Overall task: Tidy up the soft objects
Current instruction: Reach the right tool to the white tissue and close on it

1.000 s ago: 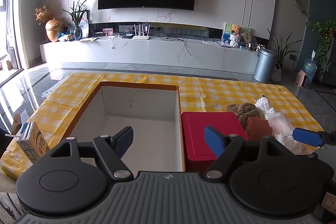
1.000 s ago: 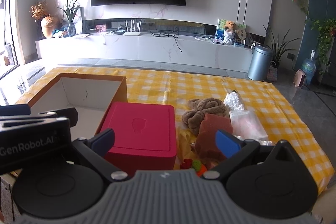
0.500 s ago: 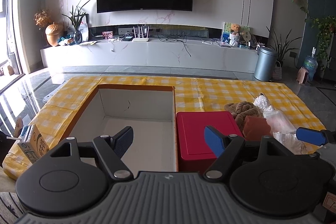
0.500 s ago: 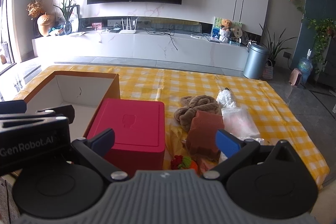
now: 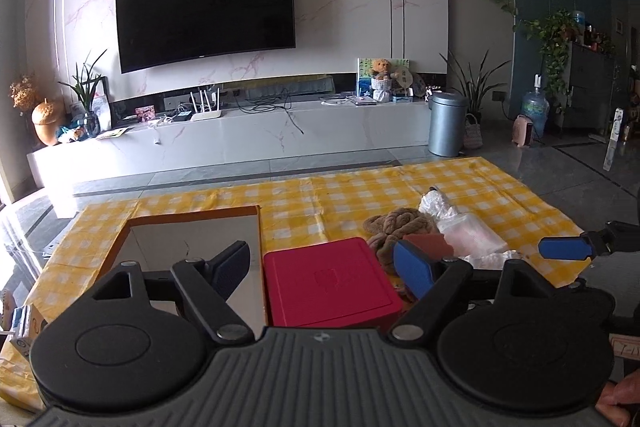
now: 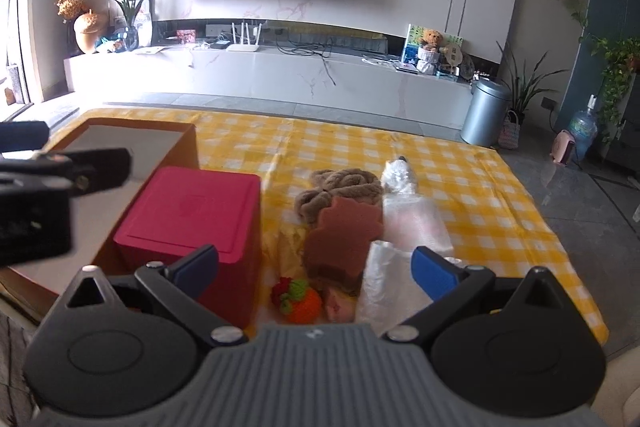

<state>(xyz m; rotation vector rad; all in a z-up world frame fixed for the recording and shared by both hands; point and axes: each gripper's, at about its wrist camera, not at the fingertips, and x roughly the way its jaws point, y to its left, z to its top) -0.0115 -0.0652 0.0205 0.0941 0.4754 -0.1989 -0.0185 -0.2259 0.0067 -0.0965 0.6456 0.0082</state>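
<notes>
Both views have shifted since a second ago: the left tool [image 5: 322,269] now sees the room tilted, with more wall and less of the box, and the right tool [image 6: 314,269] sits closer over the soft things. The left tool's jaws are spreading wider, nothing between them; past them lie the open cardboard box [image 5: 192,227] and the red lidded box [image 5: 332,283] touching its side. The right tool is spread wide and holds nothing. On the yellow checked worktop [image 6: 460,179], right of the red lidded box [image 6: 192,211], the soft things lie bunched together: a brown knotted plush [image 6: 340,187], a rust-coloured sponge shape [image 6: 340,235] lying partly on it, clear plastic bags [image 6: 412,227] beside them, and a small orange knitted fruit [image 6: 300,299] nearest the right tool.
</notes>
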